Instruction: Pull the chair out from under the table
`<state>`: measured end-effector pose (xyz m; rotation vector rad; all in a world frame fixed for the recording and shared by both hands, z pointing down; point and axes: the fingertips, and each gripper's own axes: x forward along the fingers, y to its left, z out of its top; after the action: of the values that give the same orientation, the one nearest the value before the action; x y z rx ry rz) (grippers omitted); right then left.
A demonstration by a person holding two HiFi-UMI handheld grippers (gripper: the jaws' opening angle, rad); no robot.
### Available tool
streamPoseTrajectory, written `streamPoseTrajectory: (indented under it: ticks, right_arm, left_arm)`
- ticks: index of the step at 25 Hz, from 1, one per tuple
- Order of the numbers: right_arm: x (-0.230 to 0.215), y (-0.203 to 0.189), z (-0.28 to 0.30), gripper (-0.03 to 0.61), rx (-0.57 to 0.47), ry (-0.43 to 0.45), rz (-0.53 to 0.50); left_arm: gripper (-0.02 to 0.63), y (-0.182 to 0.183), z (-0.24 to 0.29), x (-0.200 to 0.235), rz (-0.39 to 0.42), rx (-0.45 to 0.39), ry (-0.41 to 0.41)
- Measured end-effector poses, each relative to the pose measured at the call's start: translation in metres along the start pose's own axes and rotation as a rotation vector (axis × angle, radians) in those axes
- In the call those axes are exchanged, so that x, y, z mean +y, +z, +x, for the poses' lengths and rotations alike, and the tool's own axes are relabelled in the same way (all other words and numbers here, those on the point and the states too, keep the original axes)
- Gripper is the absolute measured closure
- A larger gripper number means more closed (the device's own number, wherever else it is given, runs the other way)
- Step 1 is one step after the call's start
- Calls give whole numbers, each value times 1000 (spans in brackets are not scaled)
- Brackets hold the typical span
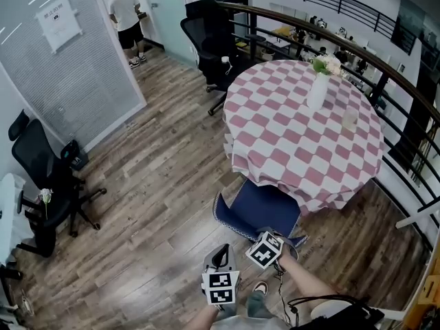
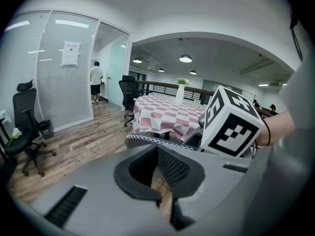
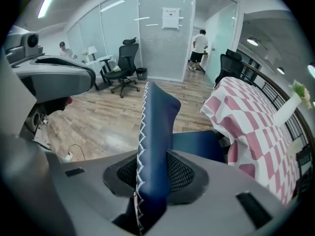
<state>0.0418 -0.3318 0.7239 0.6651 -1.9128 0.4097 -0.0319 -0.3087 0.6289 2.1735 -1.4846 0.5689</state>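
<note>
Right hand-held gripper [image 3: 155, 175] clamps chair [image 3: 160, 114] by its padded top edge | left hand-held gripper [image 2: 158, 173] empty, jaws slightly apart | chair likely heavy, soft-skinned, stiff-framed: pull steadily from table [image 1: 302, 139].

Navy chair [image 1: 258, 208], white zigzag stitching; pink-white checked tablecloth [image 1: 302, 136]; white vase [image 1: 317, 91].

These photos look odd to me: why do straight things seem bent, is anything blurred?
Head view: wide lens bows the frosted glass partition. Left gripper view: dark rounded corners, bright round ceiling lamp. Right gripper view: navy stitched chair back looks soft.
</note>
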Motion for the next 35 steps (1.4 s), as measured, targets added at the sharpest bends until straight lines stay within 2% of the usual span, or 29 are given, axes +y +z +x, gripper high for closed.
streamPoseTrajectory:
  ticks: [15, 25, 35]
  right_arm:
    - [7, -4, -2, 479, 4, -8, -31]
    - [34, -7, -4, 480, 8, 19, -19]
    - [61, -12, -6, 480, 5, 35, -14]
  left_arm:
    - [614, -12, -29, 13, -2, -13, 40]
    - [614, -35, -43, 33, -49, 13, 79]
    - [614, -42, -58, 39, -58, 0, 87]
